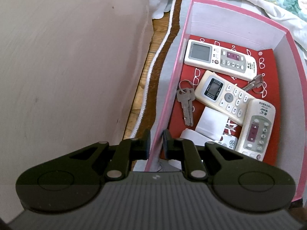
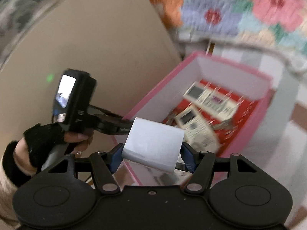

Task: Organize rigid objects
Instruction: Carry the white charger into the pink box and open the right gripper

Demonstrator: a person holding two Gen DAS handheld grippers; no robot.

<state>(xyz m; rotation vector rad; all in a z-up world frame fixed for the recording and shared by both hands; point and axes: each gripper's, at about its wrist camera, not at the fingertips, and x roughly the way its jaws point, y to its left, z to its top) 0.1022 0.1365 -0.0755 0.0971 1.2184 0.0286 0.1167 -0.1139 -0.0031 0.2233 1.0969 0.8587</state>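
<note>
Three remotes (image 1: pixel 220 62) and keys (image 1: pixel 185 103) fill the pink box (image 1: pixel 293 76) at frame right; left gripper (image 1: pixel 155 143) pinches its wall, right gripper (image 2: pixel 151 153) clamps a white block (image 2: pixel 153 143).

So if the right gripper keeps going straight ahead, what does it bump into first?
The right gripper, shut on a white block, points into the pink box. Probably the block would meet the cream remote lying on the box floor first, though blur makes depth uncertain.
</note>
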